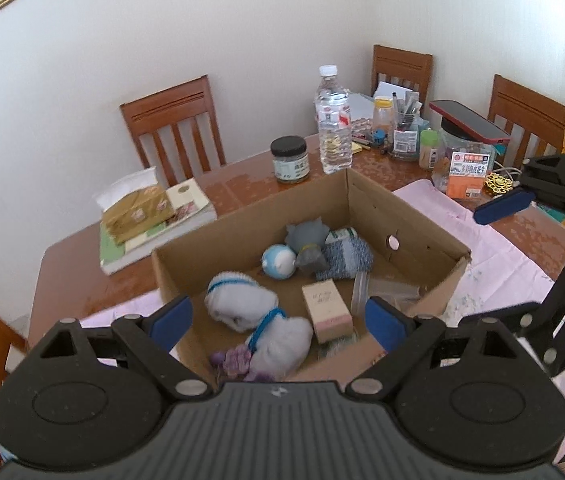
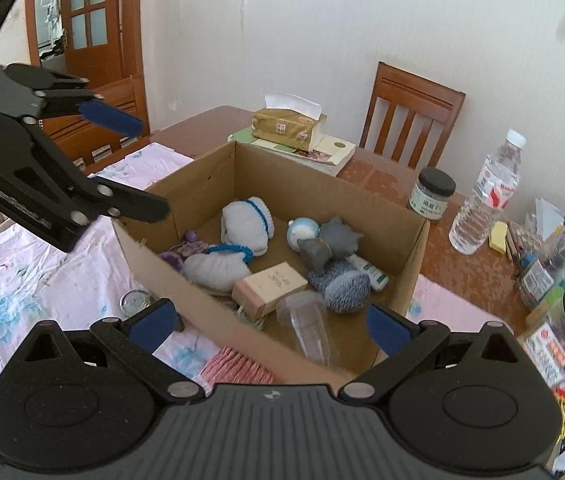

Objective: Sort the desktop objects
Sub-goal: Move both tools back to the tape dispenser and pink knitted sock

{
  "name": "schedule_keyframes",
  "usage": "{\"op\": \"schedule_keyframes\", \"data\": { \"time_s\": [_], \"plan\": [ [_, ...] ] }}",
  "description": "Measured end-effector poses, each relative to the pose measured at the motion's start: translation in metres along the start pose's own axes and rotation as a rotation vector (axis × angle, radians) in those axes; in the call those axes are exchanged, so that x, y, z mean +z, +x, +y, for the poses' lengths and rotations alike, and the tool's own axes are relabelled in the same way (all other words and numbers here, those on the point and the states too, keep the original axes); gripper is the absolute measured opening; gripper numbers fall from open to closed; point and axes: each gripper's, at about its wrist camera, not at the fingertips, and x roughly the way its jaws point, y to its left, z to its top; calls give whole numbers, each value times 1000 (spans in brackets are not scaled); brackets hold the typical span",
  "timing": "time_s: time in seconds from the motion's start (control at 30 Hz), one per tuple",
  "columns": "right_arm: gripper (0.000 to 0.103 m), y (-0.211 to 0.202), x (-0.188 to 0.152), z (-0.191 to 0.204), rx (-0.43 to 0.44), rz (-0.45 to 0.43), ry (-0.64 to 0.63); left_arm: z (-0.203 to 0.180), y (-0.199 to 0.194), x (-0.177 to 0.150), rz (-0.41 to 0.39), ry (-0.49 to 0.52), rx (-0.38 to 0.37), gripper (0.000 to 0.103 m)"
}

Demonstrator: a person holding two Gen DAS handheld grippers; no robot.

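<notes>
On the brown wooden table, partly over a pale pink flowered cloth, sits an open brown cardboard box that holds the sorted things. Inside it lie two rolled white socks with blue trim, a small beige carton with a pink end, a clear plastic cup on its side, a blue-and-white knitted sock, a grey spiky soft toy, a round blue-and-white ball-shaped toy, a white tube with green print and a purple knitted piece near the box's front corner.

Both tools hover above the box rim, neither touching anything. The left gripper has its blue-padded fingers spread wide, with nothing between them; the same holds for the right gripper, whose pads are well apart over the near wall of the box. Each tool shows in the other's view, off to the side and above the cloth.

Just outside the box, on the cloth near the right gripper, lie a small round clear glass lid or dish and a pink striped cloth item, the latter touching the box wall.

Behind the box stand a clear plastic water bottle with a white cap and a black-lidded glass jar with a green label, near each other. A gold tissue pack rests on a pale green book at the table's far left. Further right is a cluster of jars, pens and a red-edged phone lying across a clear jar. Wooden slatted chairs stand against the white wall.
</notes>
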Motion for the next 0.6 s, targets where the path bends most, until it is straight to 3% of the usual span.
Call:
{"op": "schedule_keyframes", "data": {
  "time_s": [0.3, 0.6],
  "plan": [
    [103, -18, -30, 18, -22, 4, 21, 6, -20, -41, 31, -103, 31, 95],
    [103, -20, -50, 29, -12, 28, 64, 4, -5, -77, 93, -170, 62, 97]
  ]
}}
